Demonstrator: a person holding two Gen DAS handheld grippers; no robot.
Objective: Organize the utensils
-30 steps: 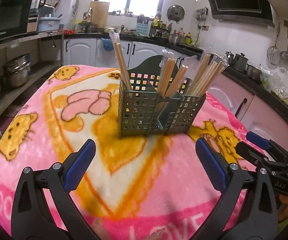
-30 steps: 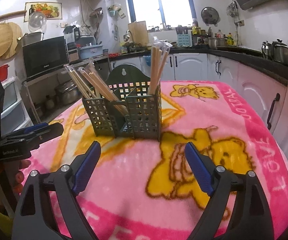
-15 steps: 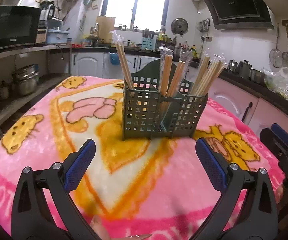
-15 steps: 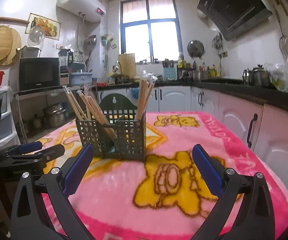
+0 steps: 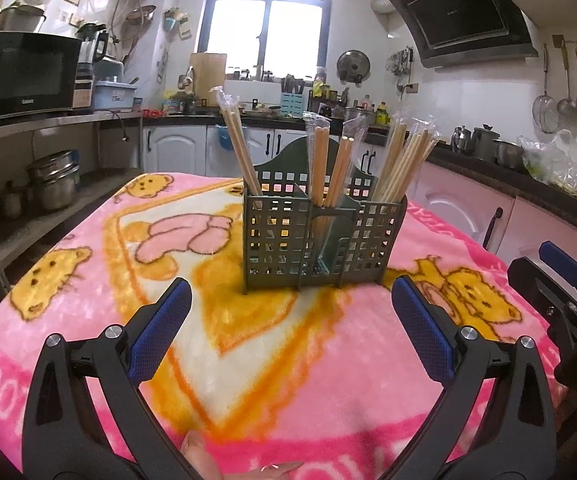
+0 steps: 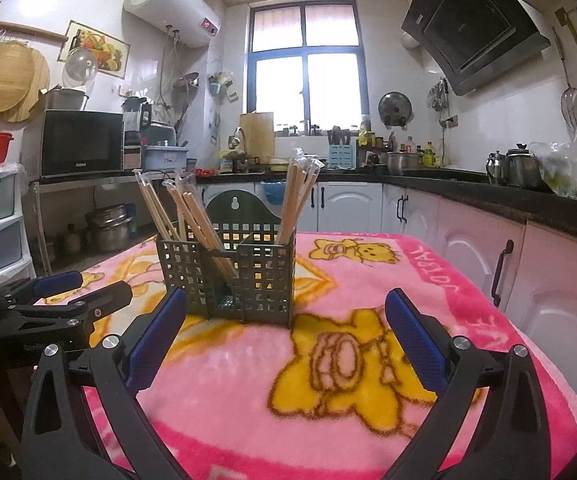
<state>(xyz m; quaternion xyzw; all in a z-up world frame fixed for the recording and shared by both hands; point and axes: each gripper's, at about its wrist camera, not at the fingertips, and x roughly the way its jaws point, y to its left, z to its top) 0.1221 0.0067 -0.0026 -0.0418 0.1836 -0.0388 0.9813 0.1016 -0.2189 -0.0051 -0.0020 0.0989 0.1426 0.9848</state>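
Observation:
A dark green slotted utensil holder [image 5: 320, 244] stands upright on the pink bear blanket [image 5: 88, 300]. Its compartments hold several wrapped pairs of wooden chopsticks [image 5: 328, 168]. It also shows in the right wrist view [image 6: 228, 276] with the chopsticks [image 6: 192, 212] leaning out. My left gripper [image 5: 292, 320] is open and empty, well short of the holder. My right gripper [image 6: 284, 332] is open and empty, also short of the holder. The right gripper shows at the right edge of the left wrist view [image 5: 560, 284]; the left gripper shows at the left of the right wrist view [image 6: 60, 300].
The blanket covers a table with edges near both grippers. Pink and white cabinets [image 6: 488, 264] and a dark counter [image 6: 508, 200] run along the right. A microwave [image 5: 24, 76] and steel pots [image 5: 54, 184] sit on shelves at left.
Both grippers have tilted up and drawn back toward the table's near edge, so the holder looks lower and farther. Nothing was picked up or let go.

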